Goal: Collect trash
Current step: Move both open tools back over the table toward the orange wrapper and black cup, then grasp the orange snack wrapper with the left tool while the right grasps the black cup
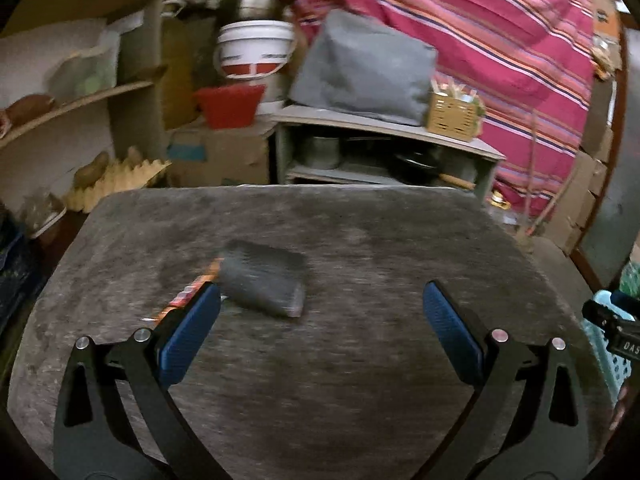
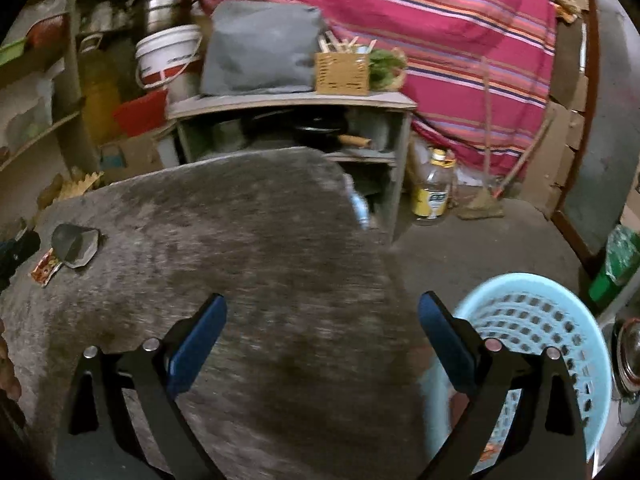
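A crumpled dark silvery wrapper [image 1: 264, 280] lies on the grey velvety table [image 1: 360, 220], with an orange-red snack wrapper [image 1: 192, 292] beside it on the left. My left gripper [image 1: 320, 300] stands open just in front of them, its left pad [image 1: 188, 336] overlapping the orange wrapper; nothing is between the jaws. In the right wrist view the same dark wrapper [image 2: 76, 246] and orange wrapper [image 2: 46, 268] lie far left. My right gripper [image 2: 322, 316] is open and empty over the table's right edge, next to a light blue perforated basket [image 2: 532, 328] on the floor.
Behind the table stands a low shelf unit [image 2: 292, 104] with pans, a grey bag [image 1: 360, 68] and a wicker box [image 2: 342, 68]. A plastic bottle [image 2: 434, 192] and a green bag [image 2: 616, 264] sit on the floor. Shelves [image 1: 80, 100] line the left side.
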### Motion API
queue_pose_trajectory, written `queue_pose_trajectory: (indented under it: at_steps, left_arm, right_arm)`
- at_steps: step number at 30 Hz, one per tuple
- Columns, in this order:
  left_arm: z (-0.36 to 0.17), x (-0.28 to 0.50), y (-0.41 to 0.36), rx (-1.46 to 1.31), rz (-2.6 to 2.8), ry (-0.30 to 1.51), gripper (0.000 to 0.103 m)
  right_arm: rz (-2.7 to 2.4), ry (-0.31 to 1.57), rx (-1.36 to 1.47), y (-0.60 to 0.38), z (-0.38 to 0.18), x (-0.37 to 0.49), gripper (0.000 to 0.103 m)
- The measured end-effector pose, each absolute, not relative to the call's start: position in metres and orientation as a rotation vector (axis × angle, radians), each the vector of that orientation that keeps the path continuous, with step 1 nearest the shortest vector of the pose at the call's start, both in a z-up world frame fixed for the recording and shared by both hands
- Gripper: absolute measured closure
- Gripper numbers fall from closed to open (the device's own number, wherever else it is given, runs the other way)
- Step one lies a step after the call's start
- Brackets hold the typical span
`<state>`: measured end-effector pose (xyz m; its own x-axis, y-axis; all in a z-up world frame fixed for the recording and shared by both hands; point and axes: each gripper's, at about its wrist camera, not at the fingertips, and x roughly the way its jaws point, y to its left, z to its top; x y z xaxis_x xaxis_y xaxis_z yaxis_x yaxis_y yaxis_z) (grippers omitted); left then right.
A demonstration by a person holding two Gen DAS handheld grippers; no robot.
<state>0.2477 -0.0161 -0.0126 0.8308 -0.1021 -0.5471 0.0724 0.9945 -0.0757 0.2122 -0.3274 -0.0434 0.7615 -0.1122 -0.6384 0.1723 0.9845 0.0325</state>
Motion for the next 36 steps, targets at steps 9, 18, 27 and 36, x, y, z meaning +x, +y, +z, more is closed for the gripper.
queue_pose_trajectory:
  at_steps: [9, 18, 27, 36]
  left_arm:
    - [-0.035, 0.276, 0.052, 0.005, -0.016, 0.653, 0.005]
    - [-0.064, 0.304, 0.095, -0.003, -0.045, 0.724, 0.008]
    - [-0.081, 0.326, 0.088, 0.035, -0.112, 0.808, 0.052]
    - [-0.07, 0.312, 0.087, 0.068, -0.069, 0.741, 0.09]
  right_arm:
    - [-0.11, 0.717, 0.084, -0.275, -0.055, 0.248, 0.008]
    - [-0.113, 0.727, 0.046, -0.244, -0.059, 0.267, 0.008]
    - [-0.09, 0.762, -0.001, -0.217, -0.072, 0.285, 0.008]
    - [-0.049, 0.76, -0.021, -0.194, -0.071, 0.292, 0.008]
